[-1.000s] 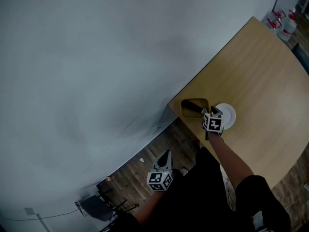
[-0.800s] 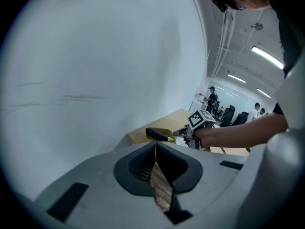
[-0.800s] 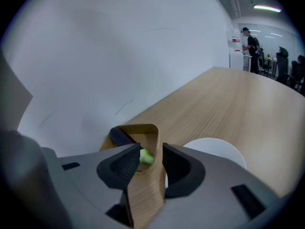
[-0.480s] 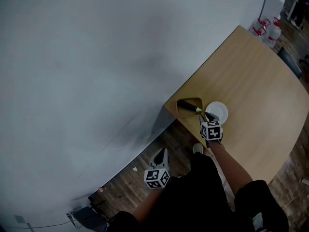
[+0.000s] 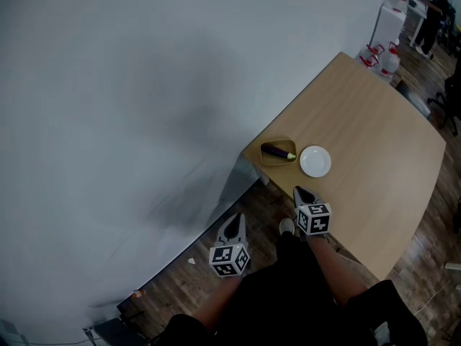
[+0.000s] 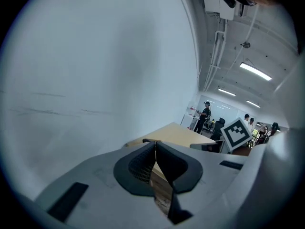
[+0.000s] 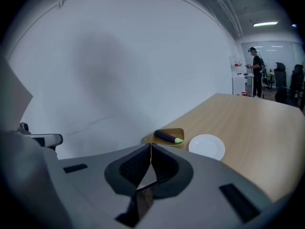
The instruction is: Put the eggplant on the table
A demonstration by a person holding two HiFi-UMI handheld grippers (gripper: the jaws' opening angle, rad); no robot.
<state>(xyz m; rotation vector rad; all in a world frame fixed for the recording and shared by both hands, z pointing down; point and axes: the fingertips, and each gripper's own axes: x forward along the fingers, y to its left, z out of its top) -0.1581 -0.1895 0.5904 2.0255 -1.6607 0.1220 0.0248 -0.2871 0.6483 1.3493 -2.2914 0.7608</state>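
Both left gripper (image 5: 235, 218) and right gripper (image 5: 297, 191) are seen closed, empty. A long purple eggplant (image 5: 278, 151) is seen mid-frame in a mustard square tray (image 5: 267, 161).

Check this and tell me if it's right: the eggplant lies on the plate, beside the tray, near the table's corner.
Not right. The eggplant lies in the tray, not on the plate. The plate is bare and sits beside the tray, near the corner of the table. The head view shows this, and so does the right gripper view.
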